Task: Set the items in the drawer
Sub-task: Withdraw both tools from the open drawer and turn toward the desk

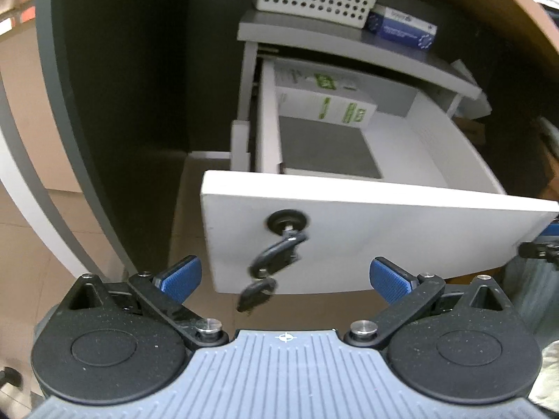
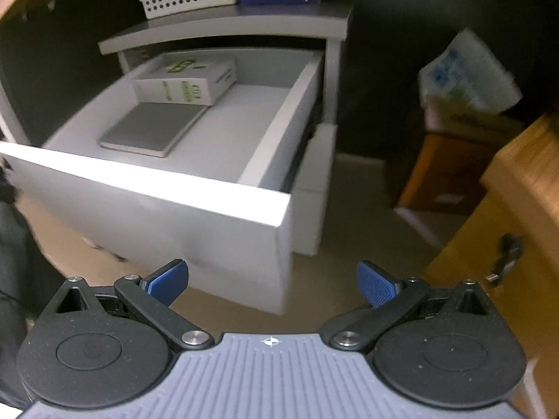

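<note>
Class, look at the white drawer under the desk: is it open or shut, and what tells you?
Open. The drawer is pulled well out of its cabinet, so the green-and-white box and flat grey pad inside show.

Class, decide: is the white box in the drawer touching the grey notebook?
Cannot tell. In the right wrist view the box meets the notebook's far edge with no visible gap, but blur hides actual contact.
</note>
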A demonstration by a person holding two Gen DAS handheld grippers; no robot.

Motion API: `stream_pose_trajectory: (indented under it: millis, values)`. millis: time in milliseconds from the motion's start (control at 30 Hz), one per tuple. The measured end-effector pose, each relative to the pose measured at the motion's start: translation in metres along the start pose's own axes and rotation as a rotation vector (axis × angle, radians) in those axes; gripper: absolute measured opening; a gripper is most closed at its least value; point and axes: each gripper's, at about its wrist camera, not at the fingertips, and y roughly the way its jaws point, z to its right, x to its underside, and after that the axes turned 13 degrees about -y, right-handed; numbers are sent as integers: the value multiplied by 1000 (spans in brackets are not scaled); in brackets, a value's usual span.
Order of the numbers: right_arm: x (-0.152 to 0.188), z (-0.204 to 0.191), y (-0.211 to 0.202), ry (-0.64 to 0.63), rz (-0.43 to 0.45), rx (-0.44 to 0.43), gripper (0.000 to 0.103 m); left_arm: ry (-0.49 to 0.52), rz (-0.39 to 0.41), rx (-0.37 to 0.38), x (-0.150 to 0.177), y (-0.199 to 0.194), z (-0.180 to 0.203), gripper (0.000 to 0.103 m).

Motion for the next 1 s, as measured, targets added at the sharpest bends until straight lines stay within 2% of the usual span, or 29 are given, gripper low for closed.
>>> stream_pose_trajectory:
  millis: [167, 400, 500, 733, 867, 1000]
  values:
    - [-6, -12, -9, -67, 12, 69, 103, -70, 8, 72, -2, -12, 10, 103]
    - [-23, -21, -34, -89, 51, 60, 103, -62, 27, 53, -7, -22, 28, 103]
    - [-30, -18, -46, -72, 67, 33, 103, -68, 35, 79, -11, -29, 29, 103]
    - [-44, -3, -68, 21, 85, -35, 103, -10, 59, 44, -20, -45, 40, 103]
    - [-57, 1, -80, 12, 89, -19, 103, 19, 59, 55, -26, -48, 44, 103]
    - [-76, 6, -95, -24, 107, -11, 103, 88, 75, 50, -29, -52, 54, 103]
